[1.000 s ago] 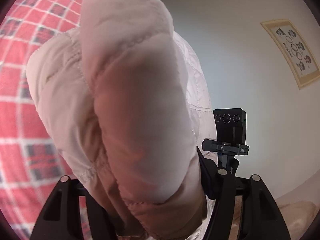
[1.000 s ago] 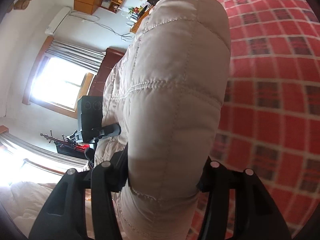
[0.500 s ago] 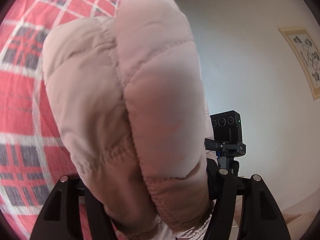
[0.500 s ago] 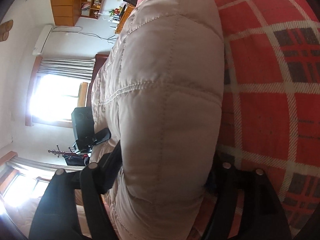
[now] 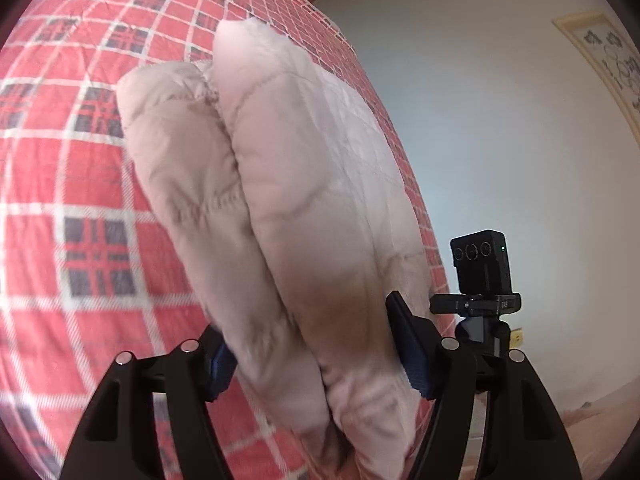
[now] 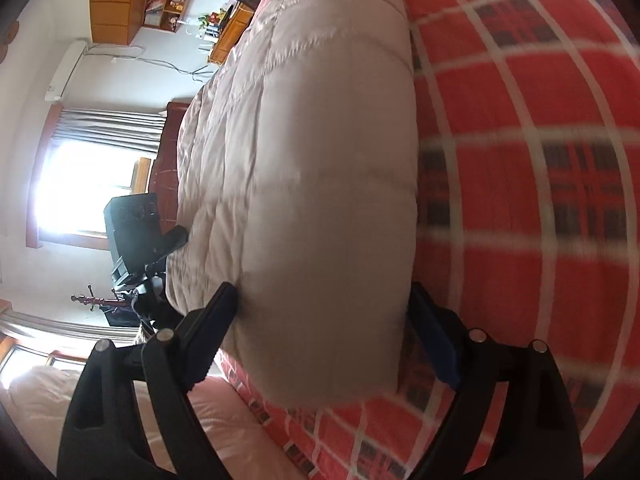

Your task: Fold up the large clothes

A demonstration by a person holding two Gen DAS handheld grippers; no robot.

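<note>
Both grippers, left gripper [image 5: 316, 354] and right gripper [image 6: 324, 332], clamp thick folds of the quilted beige coat [image 6: 320, 168] over the red plaid bedspread [image 5: 80, 184], and that puffy, slippery padding could squirt free, spoiling the fold.

One quilted jacket [image 5: 304, 208], one plaid bedspread [image 5: 72, 184] (red), two hand-held grippers.

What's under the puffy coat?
A red plaid blanket lies beneath the puffy coat. The coat hides whatever blanket sits directly under it.
</note>
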